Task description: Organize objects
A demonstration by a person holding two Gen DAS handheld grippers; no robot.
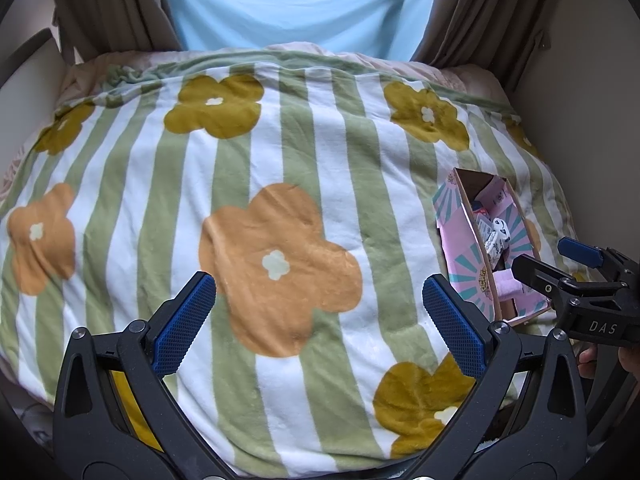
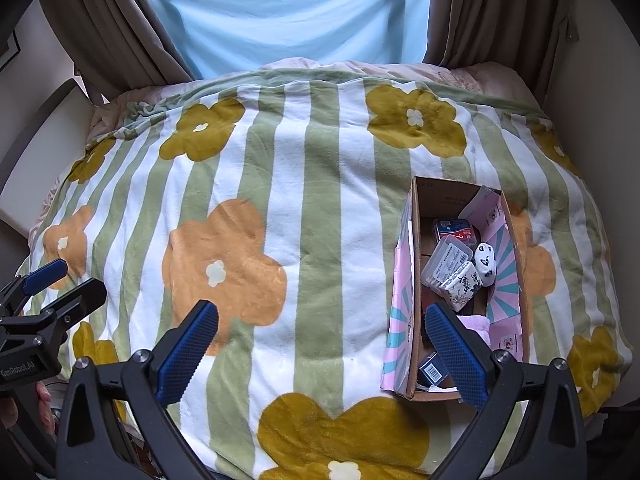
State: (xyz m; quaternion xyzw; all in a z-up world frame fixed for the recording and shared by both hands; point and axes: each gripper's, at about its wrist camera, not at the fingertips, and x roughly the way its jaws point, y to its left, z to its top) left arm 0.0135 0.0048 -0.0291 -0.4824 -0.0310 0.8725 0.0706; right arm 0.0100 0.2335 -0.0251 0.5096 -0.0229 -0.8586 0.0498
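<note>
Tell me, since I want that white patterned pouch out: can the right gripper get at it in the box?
Probably yes. The right gripper is open, the box has no lid, and the white patterned pouch lies on top of the other items, uncovered.

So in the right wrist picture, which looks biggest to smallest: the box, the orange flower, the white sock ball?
1. Cardboard box
2. Orange flower, somewhat smaller
3. White sock ball, by far the smallest

1. Blanket (image 2: 304, 216): soft, matt, fleecy cloth.
2. Box (image 2: 412, 364): raw brown cardboard inside, printed paper outside.
3. Right gripper (image 2: 320, 354) pads (image 2: 188, 354): blue, dimpled, rubbery; frame matt black plastic.
4. Curtains (image 2: 492, 12): matt woven cloth.
</note>
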